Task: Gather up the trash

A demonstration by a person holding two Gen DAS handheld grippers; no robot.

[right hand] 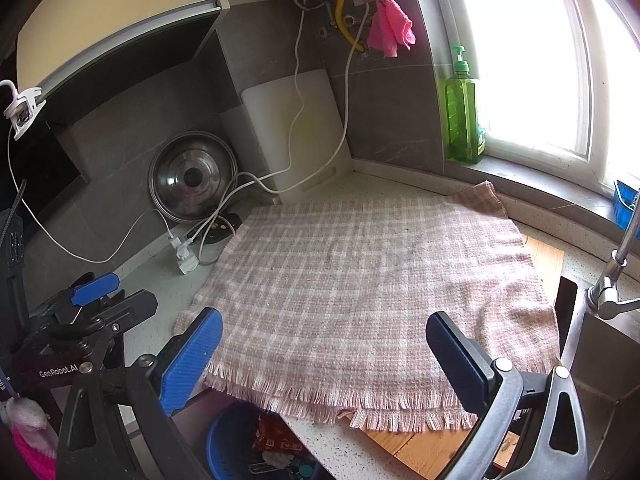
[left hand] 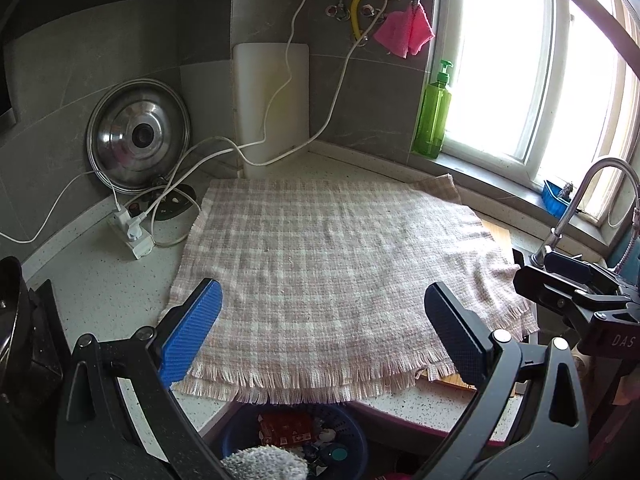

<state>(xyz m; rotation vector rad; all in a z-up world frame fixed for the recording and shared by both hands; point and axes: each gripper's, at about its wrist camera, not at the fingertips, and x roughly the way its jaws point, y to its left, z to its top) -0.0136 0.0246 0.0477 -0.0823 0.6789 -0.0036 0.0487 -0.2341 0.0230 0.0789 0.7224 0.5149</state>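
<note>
Below both wide-open, empty jaws, trash [left hand: 286, 430] sits in the blue basket [left hand: 352, 436].

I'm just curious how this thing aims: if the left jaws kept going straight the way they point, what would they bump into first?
Probably the pink plaid cloth spread on the countertop: the open left gripper looks down over it. Depth is hard to judge; beyond the cloth stands the white cutting board.

I see a speckled countertop [left hand: 120, 280] filling mid-frame. Directly on it: a plaid fringed cloth [left hand: 340, 264] at centre, a white power strip [left hand: 132, 236] at left, and a wooden board [right hand: 420, 444] under the cloth's lower-right edge.
</note>
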